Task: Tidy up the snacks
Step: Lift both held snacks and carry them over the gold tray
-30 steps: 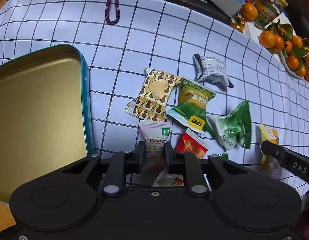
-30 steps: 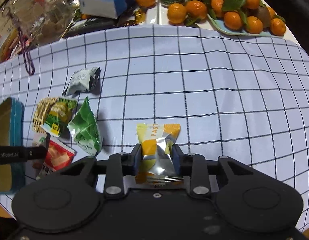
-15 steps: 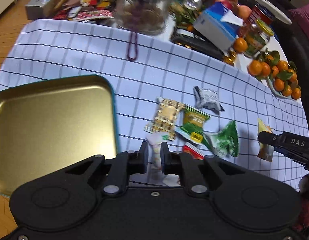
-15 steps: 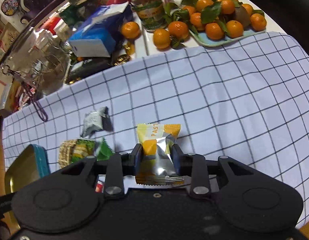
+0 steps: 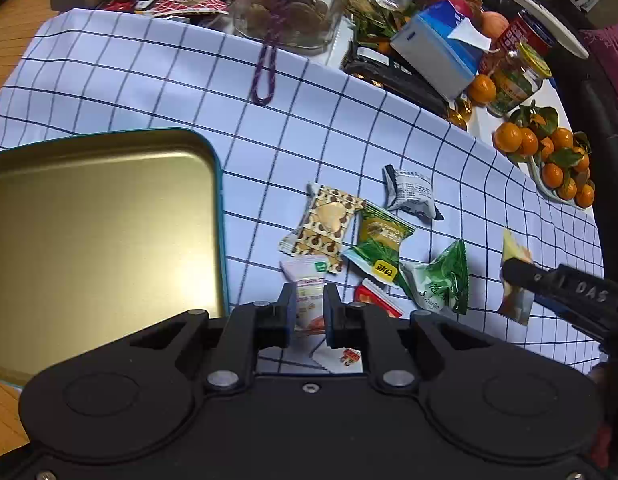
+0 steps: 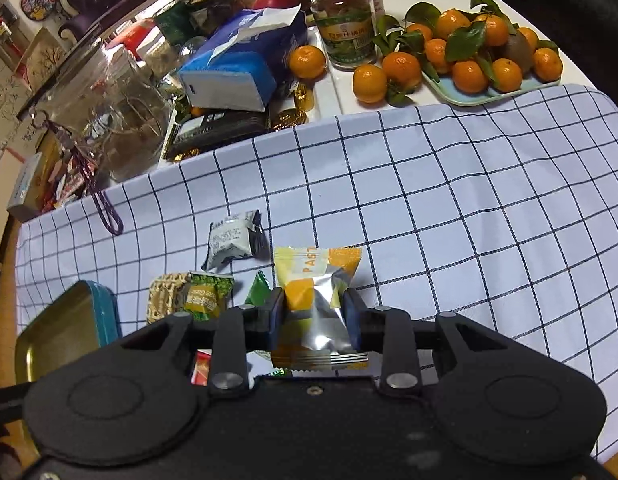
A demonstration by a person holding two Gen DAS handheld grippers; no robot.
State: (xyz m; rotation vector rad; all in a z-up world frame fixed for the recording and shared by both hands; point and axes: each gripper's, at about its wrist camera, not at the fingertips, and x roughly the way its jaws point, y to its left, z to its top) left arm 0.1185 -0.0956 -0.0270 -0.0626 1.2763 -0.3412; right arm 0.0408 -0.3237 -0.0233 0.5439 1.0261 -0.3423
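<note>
My left gripper (image 5: 306,307) is shut on a white hawthorn snack packet (image 5: 307,296), held above the checked cloth, right of the open gold tin (image 5: 97,240) with a teal rim. My right gripper (image 6: 314,312) is shut on a yellow and silver pastry packet (image 6: 315,284), also lifted; it shows at the right of the left wrist view (image 5: 515,280). On the cloth lie a brown patterned packet (image 5: 323,222), a green packet (image 5: 379,242), a green triangular packet (image 5: 441,280), a red packet (image 5: 375,304) and a grey packet (image 5: 411,192).
The far table edge holds a glass jar (image 5: 293,0), a blue tissue pack (image 6: 241,68), a jar with a yellow lid (image 6: 345,20) and a tray of tangerines (image 6: 485,56). A purple cord loop (image 5: 265,76) lies on the cloth. The tin also shows in the right wrist view (image 6: 65,324).
Both grippers have risen from the cloth with their packets in them. The left one has drawn back, so more of the tin and far clutter shows.
</note>
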